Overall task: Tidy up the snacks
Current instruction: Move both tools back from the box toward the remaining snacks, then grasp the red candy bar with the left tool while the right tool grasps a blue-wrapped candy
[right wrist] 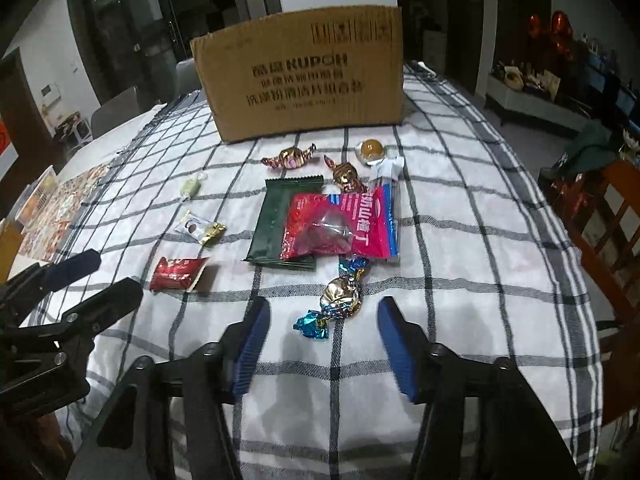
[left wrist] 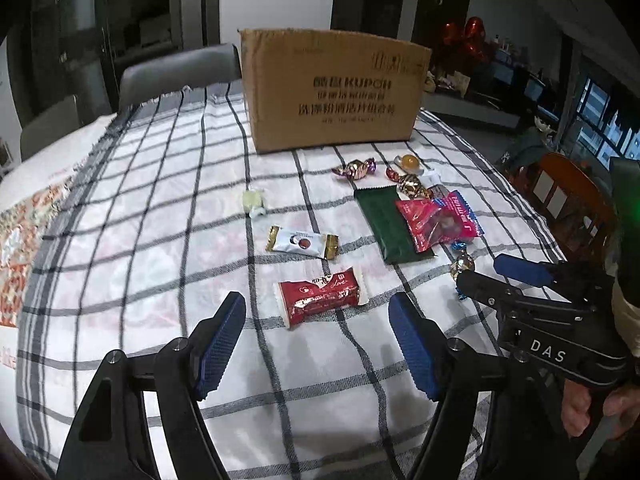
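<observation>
- Cardboard box (right wrist: 300,76) stands at the far edge of the checked surface (left wrist: 140,208), and every snack lies loose on the cloth in front of it, so none looks sorted yet.
- Left claw (left wrist: 318,340) hangs low over the near edge with its blue pads apart and nothing between them; the red wrapped snack (left wrist: 320,294) lies just beyond its tips.
- Right claw (right wrist: 322,342) is likewise parted and empty, with the gold-and-blue foil candy (right wrist: 336,304) between and just ahead of its pads, not touched.
- Farther back, the dark green packet (right wrist: 284,224) lies partly under the pink bag (right wrist: 340,228), with more foil sweets near the box.
- Judged step: the approach to a first pick, one snack per claw.
- Next move calls for lowering each claw until the pads straddle its snack, closing on the crinkly wrapper rather than the cloth, then carrying it to the box.
</observation>
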Demonstrator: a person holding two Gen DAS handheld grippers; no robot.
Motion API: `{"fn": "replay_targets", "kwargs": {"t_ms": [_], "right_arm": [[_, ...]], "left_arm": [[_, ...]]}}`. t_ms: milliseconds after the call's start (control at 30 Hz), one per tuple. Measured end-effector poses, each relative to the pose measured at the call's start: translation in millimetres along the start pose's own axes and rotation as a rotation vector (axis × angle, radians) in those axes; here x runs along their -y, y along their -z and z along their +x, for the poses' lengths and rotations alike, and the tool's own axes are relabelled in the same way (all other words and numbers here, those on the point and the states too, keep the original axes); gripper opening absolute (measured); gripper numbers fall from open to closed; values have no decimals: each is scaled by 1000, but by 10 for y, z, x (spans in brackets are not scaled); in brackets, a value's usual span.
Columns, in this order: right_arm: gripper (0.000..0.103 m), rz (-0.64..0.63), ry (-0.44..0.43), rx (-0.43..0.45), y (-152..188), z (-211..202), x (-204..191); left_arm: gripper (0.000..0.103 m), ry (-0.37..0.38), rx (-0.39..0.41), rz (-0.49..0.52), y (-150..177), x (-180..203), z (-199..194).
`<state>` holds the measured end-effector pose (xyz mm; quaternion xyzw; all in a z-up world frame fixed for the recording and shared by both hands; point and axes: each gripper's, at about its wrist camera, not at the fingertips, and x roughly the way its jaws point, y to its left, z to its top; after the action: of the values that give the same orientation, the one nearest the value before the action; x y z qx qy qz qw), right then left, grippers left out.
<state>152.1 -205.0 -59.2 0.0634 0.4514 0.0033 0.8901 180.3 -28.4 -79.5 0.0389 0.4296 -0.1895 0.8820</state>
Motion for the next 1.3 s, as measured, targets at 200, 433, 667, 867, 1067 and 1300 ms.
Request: {"fn": "replay_targets", "kwargs": {"t_ms": [200, 433, 667, 867, 1067, 1300], "right_arm": [[48, 18, -8, -11, -43, 96, 20], [38, 32, -18, -34, -61, 186, 51], [26, 3, -17, -41, -57, 212, 8], [24, 5, -20, -40, -31, 188, 9], [24, -21, -23, -18, 8, 48, -42], [24, -22, -73, 19, -35, -257, -74]], "left_arm": [[73, 23, -38, -24, -54, -5, 168], [73, -12, -70, -22, -121, 58, 355], [57, -56, -120, 9, -123, 139, 524], [50, -53, -94, -1, -104, 115, 463], [49, -34, -92, 8, -45, 148, 385], [49, -32, -53, -10, -62, 189, -13]]}}
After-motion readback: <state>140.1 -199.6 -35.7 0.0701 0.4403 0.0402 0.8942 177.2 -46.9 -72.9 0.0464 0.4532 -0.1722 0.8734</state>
